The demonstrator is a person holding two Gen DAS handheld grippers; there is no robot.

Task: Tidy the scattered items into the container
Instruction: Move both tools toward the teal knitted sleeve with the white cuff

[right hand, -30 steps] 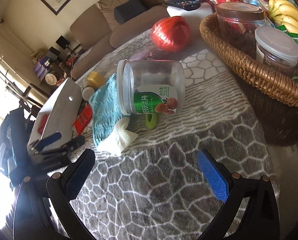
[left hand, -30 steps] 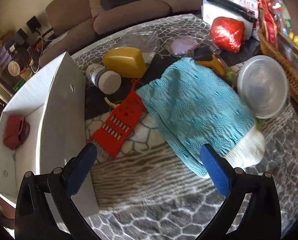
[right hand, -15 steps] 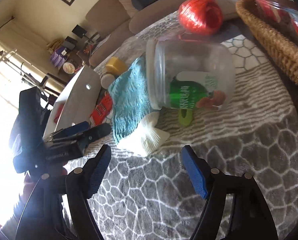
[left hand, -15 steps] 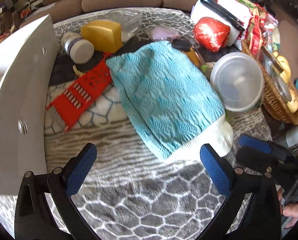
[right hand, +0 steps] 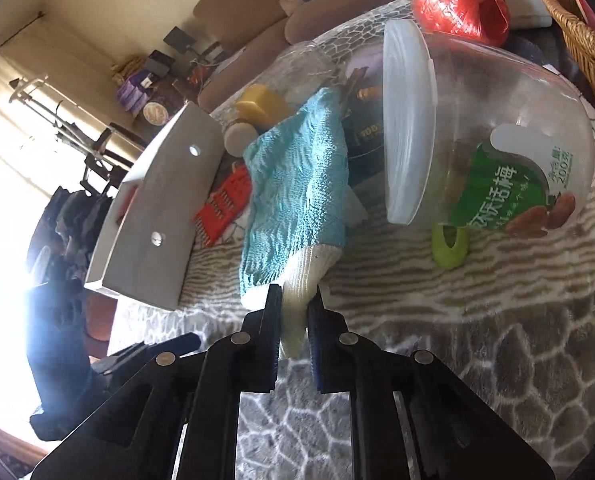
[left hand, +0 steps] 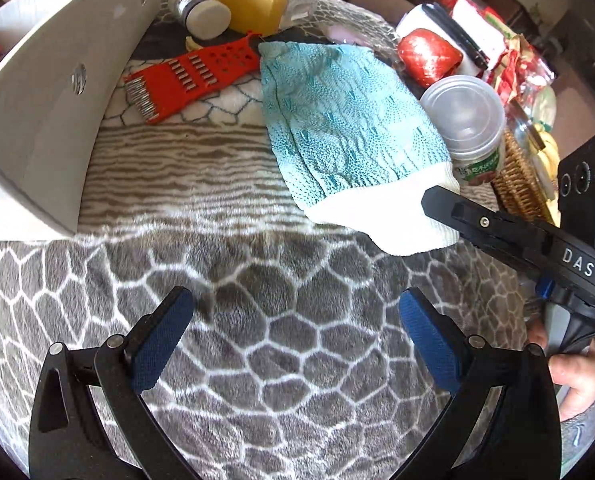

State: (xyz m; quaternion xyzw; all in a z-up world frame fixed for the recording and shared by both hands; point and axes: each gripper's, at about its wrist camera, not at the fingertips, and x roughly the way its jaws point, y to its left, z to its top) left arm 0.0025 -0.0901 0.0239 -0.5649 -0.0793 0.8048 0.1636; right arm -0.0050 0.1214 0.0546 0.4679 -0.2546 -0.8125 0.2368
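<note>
The white cuff of the teal knitted mitt (right hand: 297, 200) is clamped by the just-closed right hand-held gripper (right hand: 293, 320). The mitt lies mid-counter, between the white container (left hand: 49, 92) at the left edge and a tipped clear jar (right hand: 485, 132). The left hand-held gripper (left hand: 297, 336) is held apart, empty.

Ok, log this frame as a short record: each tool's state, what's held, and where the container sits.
right tool: shut on the white cuff of the teal cloth
left tool: open, nothing between its pads, above the patterned table cover
container: white box, beside the red grater
cloth: mostly lying on the cover, outside the box
</note>
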